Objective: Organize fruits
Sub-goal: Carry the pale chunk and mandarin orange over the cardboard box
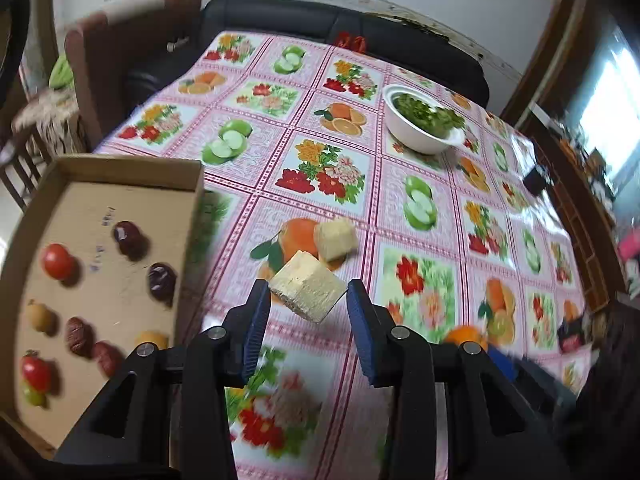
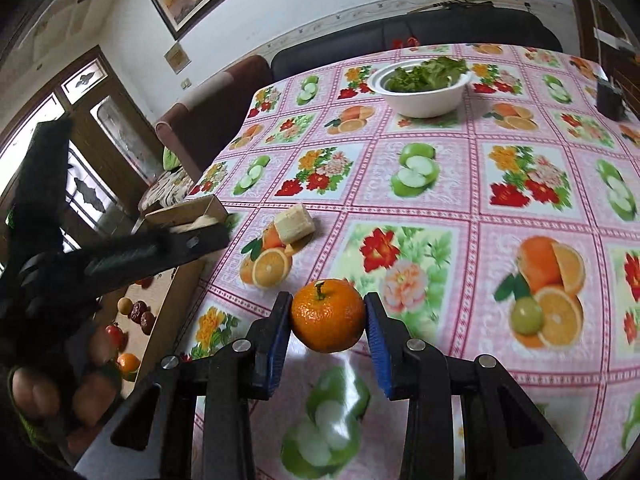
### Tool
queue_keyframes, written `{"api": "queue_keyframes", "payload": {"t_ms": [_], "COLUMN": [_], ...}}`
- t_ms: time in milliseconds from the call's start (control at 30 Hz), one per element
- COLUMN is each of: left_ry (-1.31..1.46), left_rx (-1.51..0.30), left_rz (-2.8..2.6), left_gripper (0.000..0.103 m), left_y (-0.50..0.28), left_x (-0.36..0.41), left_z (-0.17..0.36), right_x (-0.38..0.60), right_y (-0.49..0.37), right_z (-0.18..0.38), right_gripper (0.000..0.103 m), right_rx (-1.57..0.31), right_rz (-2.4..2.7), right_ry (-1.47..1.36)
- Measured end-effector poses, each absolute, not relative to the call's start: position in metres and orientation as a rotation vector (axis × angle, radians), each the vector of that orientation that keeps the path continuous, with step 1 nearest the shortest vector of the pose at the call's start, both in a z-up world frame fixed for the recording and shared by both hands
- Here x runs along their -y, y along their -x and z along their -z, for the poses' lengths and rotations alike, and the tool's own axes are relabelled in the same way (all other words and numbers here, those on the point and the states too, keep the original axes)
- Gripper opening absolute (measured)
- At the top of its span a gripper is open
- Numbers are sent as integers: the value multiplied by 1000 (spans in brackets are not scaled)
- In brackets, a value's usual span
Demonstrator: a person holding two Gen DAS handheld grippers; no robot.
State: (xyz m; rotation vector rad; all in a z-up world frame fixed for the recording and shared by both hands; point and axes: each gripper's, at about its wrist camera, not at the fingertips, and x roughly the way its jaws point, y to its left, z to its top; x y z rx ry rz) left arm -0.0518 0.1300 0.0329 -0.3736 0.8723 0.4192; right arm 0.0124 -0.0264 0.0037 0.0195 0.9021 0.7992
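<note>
The box (image 1: pixel 120 172) is cut off at the picture's edge, and its small fruits look blurry. The left claw (image 1: pixel 308 304) grips one pale cube (image 1: pixel 306 290) above the worktop (image 1: pixel 420 208). A second cube (image 1: pixel 335 238) lies there. The right claw (image 2: pixel 327 320) grips one orange (image 2: pixel 327 318). One bowl (image 2: pixel 420 100) holds greens.

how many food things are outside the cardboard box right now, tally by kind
pale blocks: 2, one in the left gripper, one on the tablecloth
mandarin: 1, in the right gripper
bowl of greens: 1
total: 4
</note>
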Motion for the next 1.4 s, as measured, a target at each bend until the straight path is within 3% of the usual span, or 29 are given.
{"api": "queue_keyframes", "payload": {"t_ms": [500,1400], "left_ry": [299,286], "left_rx": [-843,-814], "left_rz": [-449,-497], "left_gripper": [37,37], "left_y": [110,145], "left_x": [-115,-127], "left_z": [-48,-54], "right_x": [36,23], "right_y": [13,37], "right_z": [-14,-34], "right_gripper": [37,37], "right_rx": [-883,-844], "right_rz": [-815,-855], "right_ry": [-41,-15]}}
